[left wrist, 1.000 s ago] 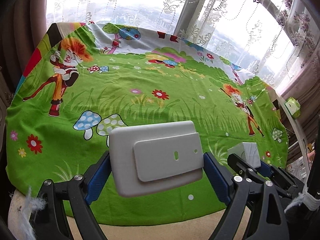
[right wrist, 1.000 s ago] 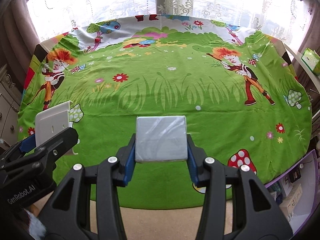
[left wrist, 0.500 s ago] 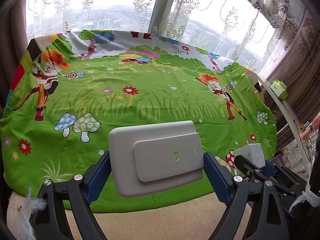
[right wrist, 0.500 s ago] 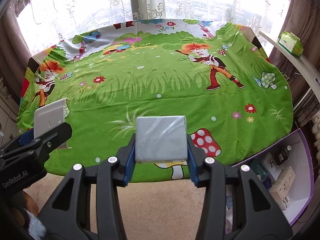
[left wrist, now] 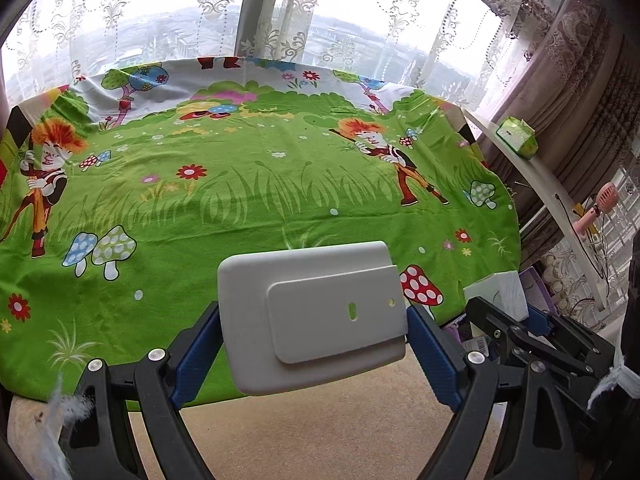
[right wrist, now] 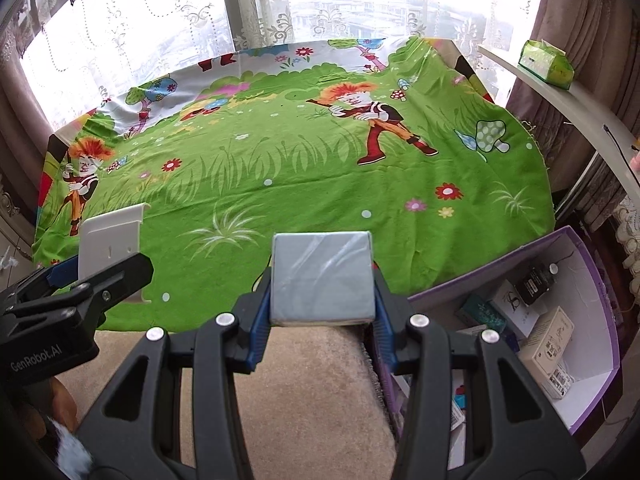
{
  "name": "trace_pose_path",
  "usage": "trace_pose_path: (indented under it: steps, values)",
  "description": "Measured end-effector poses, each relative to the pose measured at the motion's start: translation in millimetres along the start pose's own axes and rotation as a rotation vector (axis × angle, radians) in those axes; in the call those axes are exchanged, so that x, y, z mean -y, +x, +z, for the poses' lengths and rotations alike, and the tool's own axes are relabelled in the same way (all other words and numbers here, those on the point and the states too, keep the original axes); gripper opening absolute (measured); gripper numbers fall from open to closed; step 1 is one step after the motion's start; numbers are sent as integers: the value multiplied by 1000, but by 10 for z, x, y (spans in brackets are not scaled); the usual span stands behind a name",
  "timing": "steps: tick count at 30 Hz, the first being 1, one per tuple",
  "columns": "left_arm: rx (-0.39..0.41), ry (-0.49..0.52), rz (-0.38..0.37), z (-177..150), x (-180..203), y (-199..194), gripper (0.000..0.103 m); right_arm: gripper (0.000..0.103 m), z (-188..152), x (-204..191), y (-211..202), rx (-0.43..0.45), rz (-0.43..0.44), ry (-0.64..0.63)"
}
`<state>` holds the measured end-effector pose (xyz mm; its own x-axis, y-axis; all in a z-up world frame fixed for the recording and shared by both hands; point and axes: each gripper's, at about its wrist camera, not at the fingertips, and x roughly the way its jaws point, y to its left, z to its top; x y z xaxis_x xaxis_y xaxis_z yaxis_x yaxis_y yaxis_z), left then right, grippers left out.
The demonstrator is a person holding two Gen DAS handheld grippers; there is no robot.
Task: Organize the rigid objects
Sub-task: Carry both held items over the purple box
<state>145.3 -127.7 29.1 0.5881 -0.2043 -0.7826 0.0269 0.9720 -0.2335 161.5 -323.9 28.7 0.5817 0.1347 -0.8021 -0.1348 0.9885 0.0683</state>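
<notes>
You're holding a white plastic plate w/ a raised panel and a small slot, clamped flat-side-up between the blue pads of your left gripper, jaws spread wide on its two ends; it's hanging over the near edge of the green cartoon-print cloth and the beige carpet below. Your right gripper is pinching a small grey box in clear wrap, jaws narrow and pressing on both sides, also over the cloth's near edge. In the right wrist view the left gripper & plate are sitting well off to the left of the box. To the right of the box, a purple-rimmed carton is lying open on the floor w/ small boxes inside. Farther out, a green packet is sitting on a white shelf by the lace curtains.
</notes>
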Motion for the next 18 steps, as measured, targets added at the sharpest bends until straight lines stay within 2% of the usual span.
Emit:
trace_pose_path:
  steps: [18]
  values:
    - [-127,173,-183,-202,929,143,90,48,-367,831,-337,-6,-87,122]
